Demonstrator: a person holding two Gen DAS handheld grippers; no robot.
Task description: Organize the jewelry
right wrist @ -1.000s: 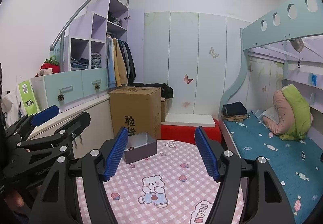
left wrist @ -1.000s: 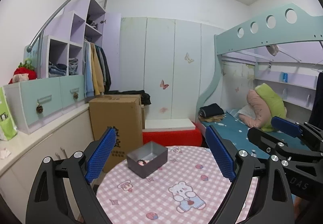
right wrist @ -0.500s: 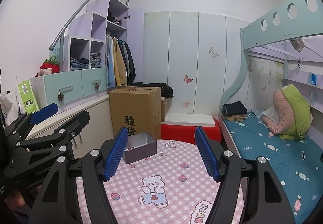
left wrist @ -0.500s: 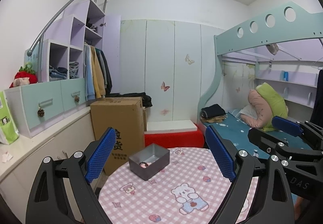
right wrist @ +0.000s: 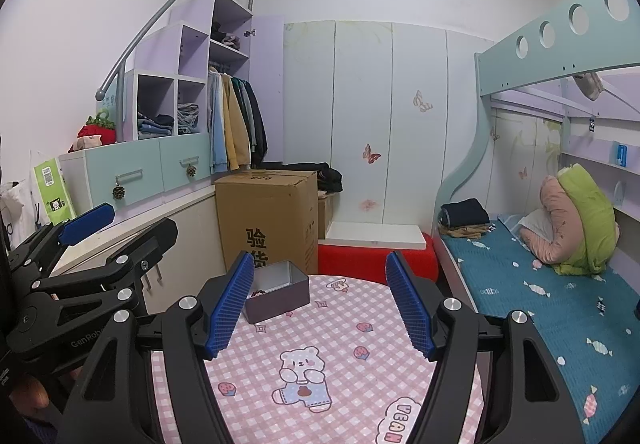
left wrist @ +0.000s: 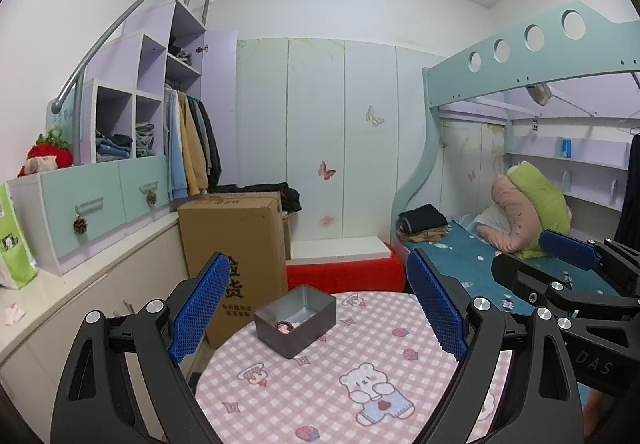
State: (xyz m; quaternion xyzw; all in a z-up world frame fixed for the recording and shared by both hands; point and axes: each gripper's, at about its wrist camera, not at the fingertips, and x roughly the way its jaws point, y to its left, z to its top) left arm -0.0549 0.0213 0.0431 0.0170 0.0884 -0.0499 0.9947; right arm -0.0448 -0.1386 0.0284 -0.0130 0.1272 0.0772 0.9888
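Grey metal box [left wrist: 296,320] sits mid-frame on the pink checked surface [left wrist: 360,384], a bead bracelet [left wrist: 285,325] inside. Nothing has shifted lately: I hold the left hand-held gripper [left wrist: 318,308] and right hand-held gripper [right wrist: 320,304] spread, empty, well short of it.

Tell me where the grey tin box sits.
The grey tin box sits on the pink checked table, near its far left edge, in front of the cardboard carton.

Left gripper [left wrist: 318,308] jaws wide, grey tin [left wrist: 295,321] (beaded bracelet [left wrist: 285,325] inside), pink-checked table [left wrist: 320,384]
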